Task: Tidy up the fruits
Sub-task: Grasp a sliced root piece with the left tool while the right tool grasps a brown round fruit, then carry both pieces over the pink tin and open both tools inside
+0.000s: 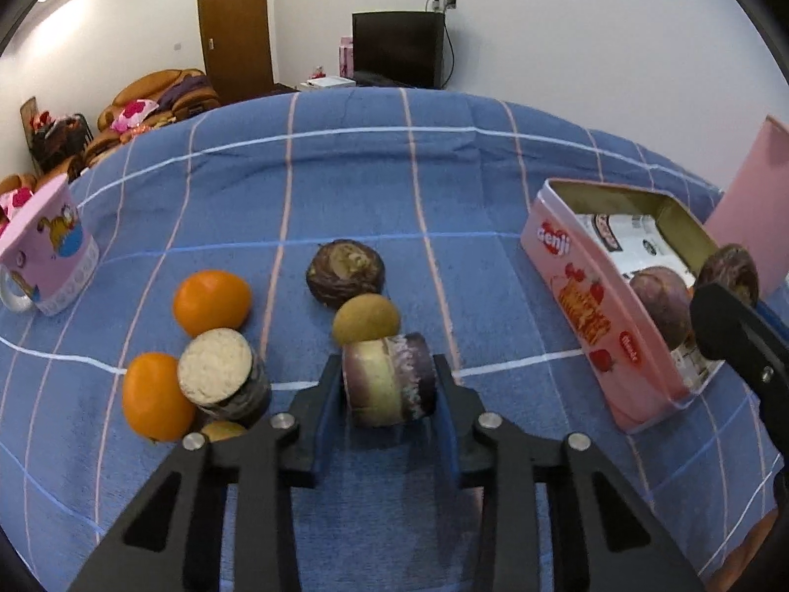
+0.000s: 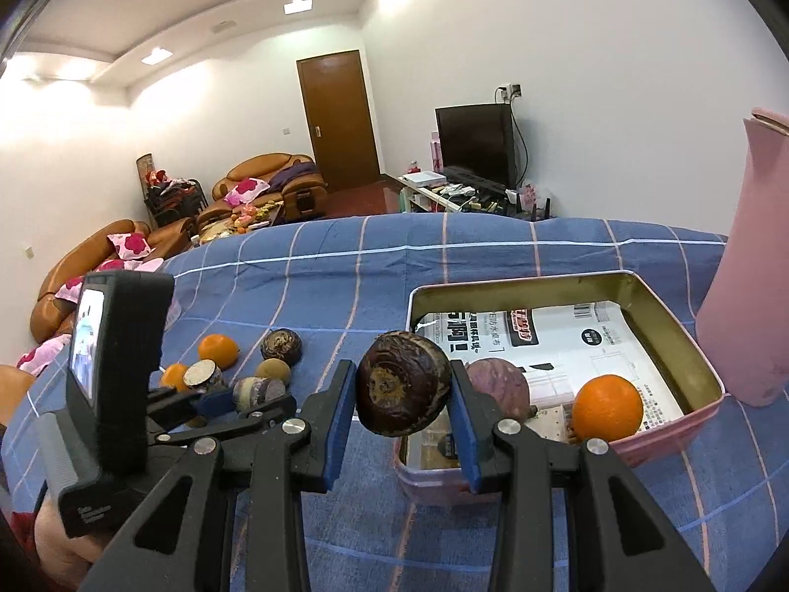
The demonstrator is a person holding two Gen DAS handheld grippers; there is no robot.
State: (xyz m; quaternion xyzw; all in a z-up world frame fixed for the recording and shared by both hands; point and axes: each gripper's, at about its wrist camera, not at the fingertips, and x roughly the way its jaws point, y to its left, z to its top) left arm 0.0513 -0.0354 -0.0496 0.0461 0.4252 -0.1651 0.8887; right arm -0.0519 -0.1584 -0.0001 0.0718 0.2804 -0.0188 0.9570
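Both grippers grip fruit: one at the cloth, one over the tin.

The left gripper (image 1: pixel 389 385) is clamped on a cut purple fruit piece (image 1: pixel 389 379) lying on the blue checked cloth (image 1: pixel 345 182), pads pressing its two sides, a small brown fruit (image 1: pixel 366 325) touching its far edge. The right gripper (image 2: pixel 403 397) clenches a dark round fruit (image 2: pixel 403 384) above the near corner of the pink tin (image 2: pixel 690 412), which holds an orange (image 2: pixel 607 408) and a purple fruit (image 2: pixel 498 387) half hidden behind the jaw. A yellowish fruit (image 1: pixel 223 430) by the left gripper is mostly hidden.
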